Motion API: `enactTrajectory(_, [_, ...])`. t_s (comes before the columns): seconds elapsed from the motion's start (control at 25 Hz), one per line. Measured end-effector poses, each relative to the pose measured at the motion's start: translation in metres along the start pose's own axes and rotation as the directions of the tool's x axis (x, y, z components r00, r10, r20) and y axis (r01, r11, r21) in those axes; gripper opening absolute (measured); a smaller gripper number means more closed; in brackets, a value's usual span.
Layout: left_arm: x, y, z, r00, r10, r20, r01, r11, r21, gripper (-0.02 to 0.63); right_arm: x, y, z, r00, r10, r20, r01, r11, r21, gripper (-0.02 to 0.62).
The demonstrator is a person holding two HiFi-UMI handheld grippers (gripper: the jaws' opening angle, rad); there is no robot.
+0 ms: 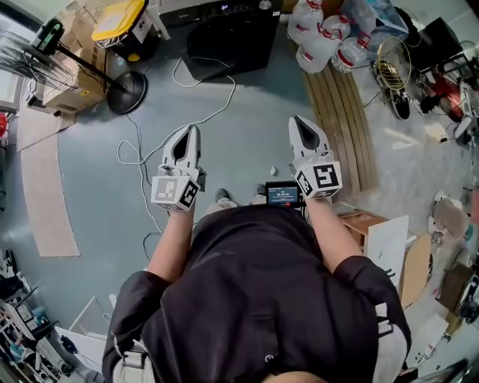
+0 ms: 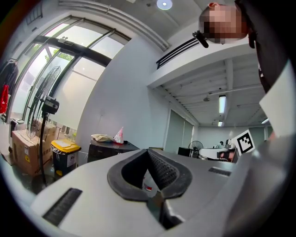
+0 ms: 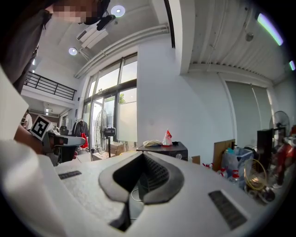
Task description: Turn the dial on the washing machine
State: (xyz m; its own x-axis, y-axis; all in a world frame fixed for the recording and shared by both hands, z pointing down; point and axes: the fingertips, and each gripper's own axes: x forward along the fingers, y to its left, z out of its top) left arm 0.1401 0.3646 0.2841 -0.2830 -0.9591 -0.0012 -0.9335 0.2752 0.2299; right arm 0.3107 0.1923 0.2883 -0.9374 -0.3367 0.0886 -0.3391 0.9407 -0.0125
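Note:
The black washing machine [image 1: 224, 34] stands at the far end of the grey floor, with its round dial [image 3: 178, 156] small on its front in the right gripper view. It also shows as a dark box [image 2: 108, 150] in the left gripper view. Both grippers are held out in front of the person, well short of the machine and pointing toward it. The left gripper [image 1: 193, 132] is shut with nothing in it, tips meeting [image 2: 148, 151]. The right gripper [image 1: 297, 121] is likewise shut and empty [image 3: 142, 155].
A yellow-lidded bin [image 1: 120, 19], cardboard boxes [image 1: 71, 71] and a stand's round base [image 1: 126, 91] sit left of the machine. A white cable [image 1: 187, 112] loops over the floor between it and the grippers. Water bottles [image 1: 318, 37], wooden planks [image 1: 344, 120] and a fan [image 1: 393, 63] lie right.

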Motion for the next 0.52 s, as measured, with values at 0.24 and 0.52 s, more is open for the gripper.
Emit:
enactTrajectory(0.24, [0.001, 0.0, -0.003, 1.0, -0.005, -0.017, 0.005, 1.0, -0.01, -0.006, -0.003, 0.0, 0.0, 1.0, 0.0, -0.004, 0.0, 1.0, 0.012, 0.002])
enactTrajectory(0.52, [0.007, -0.009, -0.008, 0.999, -0.022, -0.026, 0.021, 1.0, -0.019, -0.006, -0.008, -0.006, -0.01, 1.0, 0.003, -0.019, -0.003, 1.0, 0.03, 0.002])
